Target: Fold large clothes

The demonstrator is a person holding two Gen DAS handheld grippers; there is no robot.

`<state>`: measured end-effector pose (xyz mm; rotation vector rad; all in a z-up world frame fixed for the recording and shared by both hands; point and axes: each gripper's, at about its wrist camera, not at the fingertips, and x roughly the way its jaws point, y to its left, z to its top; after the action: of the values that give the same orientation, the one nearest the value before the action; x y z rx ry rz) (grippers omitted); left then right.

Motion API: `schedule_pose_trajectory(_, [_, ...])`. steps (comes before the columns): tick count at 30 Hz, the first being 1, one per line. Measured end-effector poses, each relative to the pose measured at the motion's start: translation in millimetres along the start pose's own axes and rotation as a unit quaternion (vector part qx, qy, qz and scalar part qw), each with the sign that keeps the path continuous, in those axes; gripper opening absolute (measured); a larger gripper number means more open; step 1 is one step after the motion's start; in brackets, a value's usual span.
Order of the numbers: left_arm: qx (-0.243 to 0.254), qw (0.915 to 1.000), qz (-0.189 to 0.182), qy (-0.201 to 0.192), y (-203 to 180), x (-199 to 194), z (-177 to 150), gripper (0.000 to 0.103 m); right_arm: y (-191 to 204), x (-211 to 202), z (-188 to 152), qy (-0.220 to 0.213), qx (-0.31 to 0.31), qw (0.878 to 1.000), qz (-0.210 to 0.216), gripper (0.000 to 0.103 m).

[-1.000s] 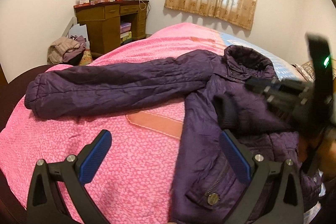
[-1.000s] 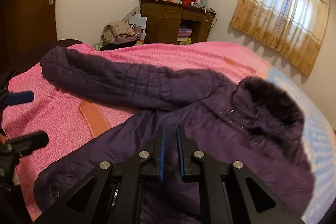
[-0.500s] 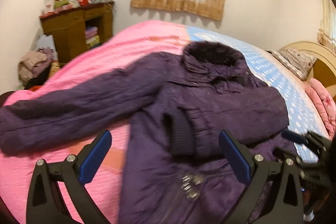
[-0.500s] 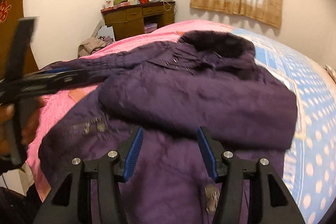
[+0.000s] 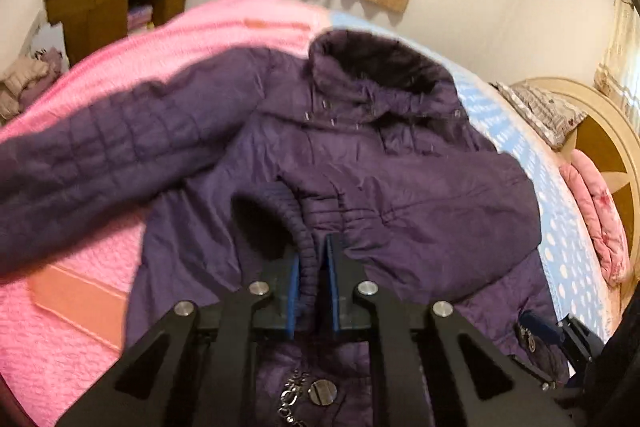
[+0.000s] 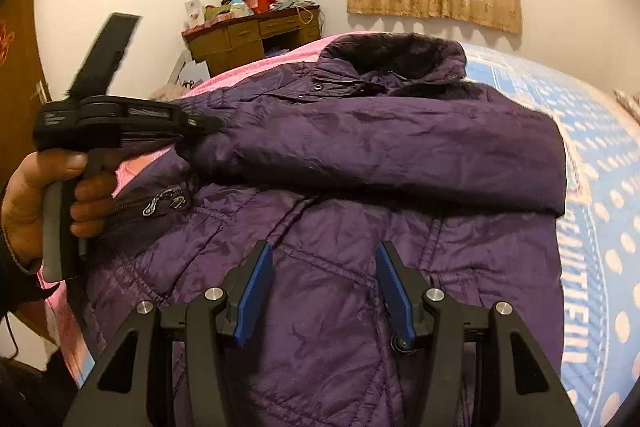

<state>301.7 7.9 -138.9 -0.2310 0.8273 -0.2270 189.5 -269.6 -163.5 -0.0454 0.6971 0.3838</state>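
Note:
A large purple padded jacket (image 5: 400,187) lies face up on the bed (image 5: 60,327). One sleeve (image 5: 100,155) stretches out to the left, and the other is folded across the chest (image 6: 380,147). My left gripper (image 5: 311,267) is shut on the ribbed cuff (image 5: 304,239) of the folded sleeve. The right wrist view shows this left gripper (image 6: 208,125) from the side, held by a hand (image 6: 40,195), its tip at the sleeve end. My right gripper (image 6: 324,291) stands open just above the jacket's lower front, with nothing pinched between its blue pads (image 6: 256,291).
The bed has a pink quilt on the left and a blue dotted sheet (image 6: 600,187) on the right. A wooden desk (image 5: 116,3) with clutter stands at the back, with a clothes pile (image 5: 28,83) beside it. A pillow (image 5: 544,111), a pink blanket (image 5: 600,219) and a headboard (image 5: 608,155) lie right.
My left gripper swung from the pink quilt over the jacket and went from wide open to shut on the cuff. My right gripper went from shut to open and shifted right.

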Motion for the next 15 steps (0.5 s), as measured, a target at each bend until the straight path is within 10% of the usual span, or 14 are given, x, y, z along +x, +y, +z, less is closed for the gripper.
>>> schedule_pose_trajectory(15, [0.009, 0.9982, 0.060, -0.001, 35.7, -9.3, 2.0, 0.019, -5.4, 7.4, -2.0, 0.034, 0.017, 0.999, -0.002, 0.056])
